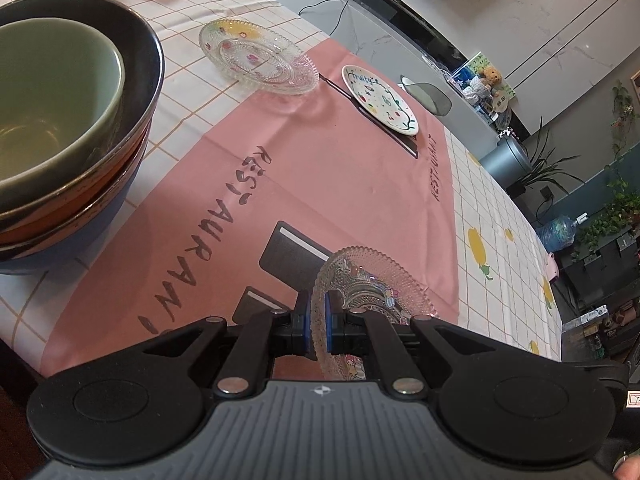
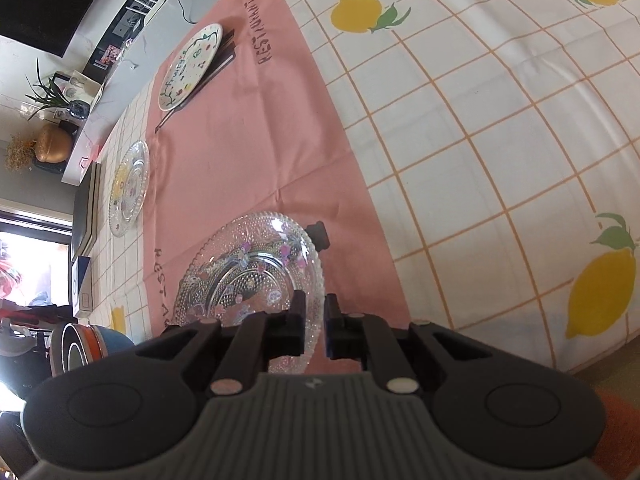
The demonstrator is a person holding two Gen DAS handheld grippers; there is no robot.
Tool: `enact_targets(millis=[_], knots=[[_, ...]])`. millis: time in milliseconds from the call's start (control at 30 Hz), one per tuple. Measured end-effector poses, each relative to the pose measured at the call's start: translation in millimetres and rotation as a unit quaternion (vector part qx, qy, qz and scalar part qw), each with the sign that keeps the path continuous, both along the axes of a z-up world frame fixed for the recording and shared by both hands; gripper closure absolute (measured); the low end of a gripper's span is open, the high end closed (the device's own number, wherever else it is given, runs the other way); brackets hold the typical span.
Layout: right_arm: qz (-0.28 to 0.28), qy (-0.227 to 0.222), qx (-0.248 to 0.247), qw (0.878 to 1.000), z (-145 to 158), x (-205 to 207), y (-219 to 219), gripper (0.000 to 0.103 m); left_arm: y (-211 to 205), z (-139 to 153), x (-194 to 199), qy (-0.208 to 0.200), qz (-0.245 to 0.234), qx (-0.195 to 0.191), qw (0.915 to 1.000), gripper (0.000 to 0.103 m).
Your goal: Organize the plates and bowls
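The left wrist view alone shows the stack of nested bowls (image 1: 60, 128), sage green inside black, orange and blue; the left gripper (image 1: 317, 322) pinches the rim of a clear beaded glass plate (image 1: 372, 284) above the pink cloth (image 1: 320, 168). In the right wrist view, the right gripper (image 2: 316, 322) has a small gap between its fingers around that plate's edge (image 2: 256, 264); whether they press it I cannot tell. A lemon-print grid tablecloth (image 2: 480, 120) lies beyond, with a second patterned glass plate (image 2: 129, 188) and a white painted plate (image 2: 190, 66) farther off.

Open pink cloth (image 1: 328, 168) lies between the obstacles: stacked bowls (image 1: 68, 128) at its left edge, a glass plate (image 1: 258, 56) and a white painted plate (image 1: 378, 100) along the far side. The lemon-print desk (image 2: 480, 140) stands free to the right.
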State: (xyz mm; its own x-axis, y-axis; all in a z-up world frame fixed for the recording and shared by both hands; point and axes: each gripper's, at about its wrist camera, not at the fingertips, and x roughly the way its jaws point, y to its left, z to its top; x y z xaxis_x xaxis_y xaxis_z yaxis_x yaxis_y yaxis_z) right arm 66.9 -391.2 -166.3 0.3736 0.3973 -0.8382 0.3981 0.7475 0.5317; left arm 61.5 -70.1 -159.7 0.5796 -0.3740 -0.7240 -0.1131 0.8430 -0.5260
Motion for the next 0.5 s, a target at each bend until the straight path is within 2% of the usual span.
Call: enact_targets(millis=[500], knots=[[0.031, 0.006, -0.030, 0.999, -4, 6, 12, 0.094, -3, -7, 1, 0.008, -0.017, 0.034, 0.9992, 0.092]])
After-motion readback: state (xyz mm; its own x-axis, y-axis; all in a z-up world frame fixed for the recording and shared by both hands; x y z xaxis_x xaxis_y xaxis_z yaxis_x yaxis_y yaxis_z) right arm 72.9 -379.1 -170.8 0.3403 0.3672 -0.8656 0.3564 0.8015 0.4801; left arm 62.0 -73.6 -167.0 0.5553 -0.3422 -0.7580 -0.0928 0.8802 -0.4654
